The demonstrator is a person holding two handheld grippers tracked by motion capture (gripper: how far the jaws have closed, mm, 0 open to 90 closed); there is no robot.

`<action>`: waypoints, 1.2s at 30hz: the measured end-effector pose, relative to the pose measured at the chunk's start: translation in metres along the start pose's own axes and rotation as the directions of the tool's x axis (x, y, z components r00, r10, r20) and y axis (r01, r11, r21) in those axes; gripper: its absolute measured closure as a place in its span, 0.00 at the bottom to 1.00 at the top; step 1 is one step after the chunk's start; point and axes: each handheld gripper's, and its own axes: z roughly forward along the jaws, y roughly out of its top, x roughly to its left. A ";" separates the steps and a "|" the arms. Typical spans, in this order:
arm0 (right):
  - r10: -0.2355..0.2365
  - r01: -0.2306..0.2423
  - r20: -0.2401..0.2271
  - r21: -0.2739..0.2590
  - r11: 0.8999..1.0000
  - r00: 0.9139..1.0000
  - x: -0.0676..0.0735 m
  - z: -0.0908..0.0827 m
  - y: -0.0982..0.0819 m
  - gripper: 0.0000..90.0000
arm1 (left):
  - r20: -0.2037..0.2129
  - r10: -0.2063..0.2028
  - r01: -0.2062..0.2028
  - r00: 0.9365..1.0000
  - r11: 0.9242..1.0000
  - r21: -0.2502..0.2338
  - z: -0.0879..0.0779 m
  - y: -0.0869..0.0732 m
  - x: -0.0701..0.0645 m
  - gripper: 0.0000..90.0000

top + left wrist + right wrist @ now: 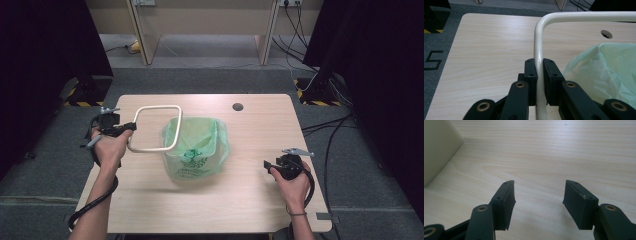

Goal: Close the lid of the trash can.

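Left gripper (pixel 131 126): black body, grey three-cornered plate on top, a thick black cable looping back along the forearm. Close up in the left gripper view (pixel 539 75), two flat black jaws with small screws in their faces, carried on black link arms with brass-coloured pivot rings.

Right gripper (pixel 268 165): same black build, same grey plate, a black cable curving round behind the wrist. In the right gripper view (pixel 539 200), rectangular black pads, a screw near each tip, brass-ringed pivots on the links.

Person: bare forearms, no sleeves; a thin band on the wrist behind the right gripper.
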 end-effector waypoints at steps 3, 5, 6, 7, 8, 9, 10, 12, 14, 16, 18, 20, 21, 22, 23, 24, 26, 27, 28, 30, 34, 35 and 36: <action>0.000 0.000 0.000 0.000 1.000 1.000 0.000 0.000 0.000 0.47 | 0.000 0.002 -0.002 1.000 1.000 0.001 0.000 0.000 -0.001 0.90; -0.001 0.001 0.000 0.000 1.000 1.000 0.000 0.000 0.000 0.47 | 0.000 0.003 -0.003 1.000 1.000 0.000 0.000 0.000 -0.002 0.90; 0.000 0.000 -0.001 0.001 1.000 1.000 0.000 0.000 0.000 0.47 | 0.000 0.005 -0.005 1.000 1.000 0.001 0.000 0.000 -0.002 0.90; 0.001 -0.001 -0.002 0.001 1.000 1.000 0.000 0.000 0.000 0.47 | -0.001 0.005 -0.005 1.000 1.000 0.001 0.001 0.000 -0.002 0.90; 0.002 -0.002 -0.002 0.001 1.000 1.000 0.000 0.001 0.000 0.47 | -0.001 0.004 -0.004 1.000 1.000 0.000 0.001 0.000 -0.003 0.90; 0.001 -0.001 -0.001 0.001 1.000 1.000 0.000 0.001 0.000 0.47 | 0.001 0.006 -0.006 1.000 1.000 0.002 0.001 0.000 -0.003 0.90; 0.001 -0.001 -0.002 0.000 1.000 1.000 0.000 0.000 0.000 0.47 | 0.001 0.005 -0.005 1.000 1.000 0.001 0.001 0.000 -0.004 0.90; 0.001 -0.001 -0.002 0.001 1.000 1.000 0.000 0.000 0.000 0.47 | 0.002 0.009 -0.009 1.000 1.000 0.002 0.002 0.000 -0.005 0.90; 0.001 -0.001 -0.002 0.001 1.000 1.000 0.000 0.000 0.000 0.47 | 0.003 0.007 -0.007 1.000 1.000 0.005 0.002 0.000 -0.007 0.90; 0.000 0.000 -0.001 0.001 1.000 1.000 0.000 0.000 -0.001 0.47 | 0.004 0.010 -0.010 1.000 1.000 0.008 0.003 0.000 -0.008 0.90; 0.000 0.000 -0.002 0.000 1.000 1.000 0.000 0.000 0.000 0.47 | 0.005 0.008 -0.008 1.000 1.000 0.006 0.003 0.000 -0.009 0.90; 0.000 0.000 -0.002 0.000 1.000 1.000 0.000 0.000 -0.001 0.47 | 0.005 0.010 -0.010 1.000 1.000 0.007 0.003 0.000 -0.010 0.90; 0.000 0.000 -0.002 0.001 1.000 1.000 0.000 0.000 -0.001 0.47 | 0.005 0.009 -0.009 1.000 1.000 0.007 0.003 0.000 -0.010 0.90; 0.000 0.000 -0.002 0.001 1.000 1.000 0.000 0.000 -0.001 0.47 | 0.007 0.012 -0.012 1.000 1.000 0.009 0.003 0.000 -0.011 0.90; 0.001 -0.001 -0.002 0.001 1.000 1.000 0.000 0.000 -0.001 0.47 | 0.007 0.013 -0.013 1.000 1.000 0.009 0.003 0.000 -0.011 0.90; 0.001 -0.001 -0.002 0.001 1.000 1.000 0.000 0.000 -0.001 0.47 | 0.008 0.012 -0.012 1.000 1.000 0.009 0.004 0.001 -0.012 0.90; 0.001 -0.001 -0.002 0.002 1.000 1.000 0.000 0.000 -0.001 0.47 | 0.010 0.014 -0.014 1.000 1.000 0.015 0.004 0.001 -0.013 0.90; 0.001 -0.001 -0.002 0.002 1.000 1.000 0.000 0.001 -0.001 0.47 | 0.010 0.017 -0.018 1.000 1.000 0.017 0.004 0.001 -0.013 0.90; 0.001 -0.001 -0.002 0.001 1.000 1.000 0.000 0.001 -0.001 0.47 | 0.011 0.017 -0.017 1.000 1.000 0.017 0.004 0.001 -0.014 0.90; 0.001 -0.001 -0.002 0.001 1.000 1.000 0.000 0.001 -0.001 0.47 | 0.012 0.019 -0.019 1.000 1.000 0.016 0.005 0.001 -0.015 0.90; 0.001 -0.001 -0.003 0.003 1.000 1.000 0.000 0.001 -0.001 0.47 | 0.015 0.023 -0.023 1.000 1.000 0.019 0.005 0.001 -0.017 0.90; 0.001 -0.001 -0.004 0.003 1.000 1.000 0.000 0.001 -0.001 0.47 | 0.016 0.024 -0.024 1.000 0.999 0.021 0.005 0.001 -0.018 0.90; 0.001 -0.001 -0.004 0.003 1.000 1.000 0.000 0.001 -0.001 0.47 | 0.016 0.027 -0.027 1.000 0.999 0.023 0.005 0.001 -0.018 0.90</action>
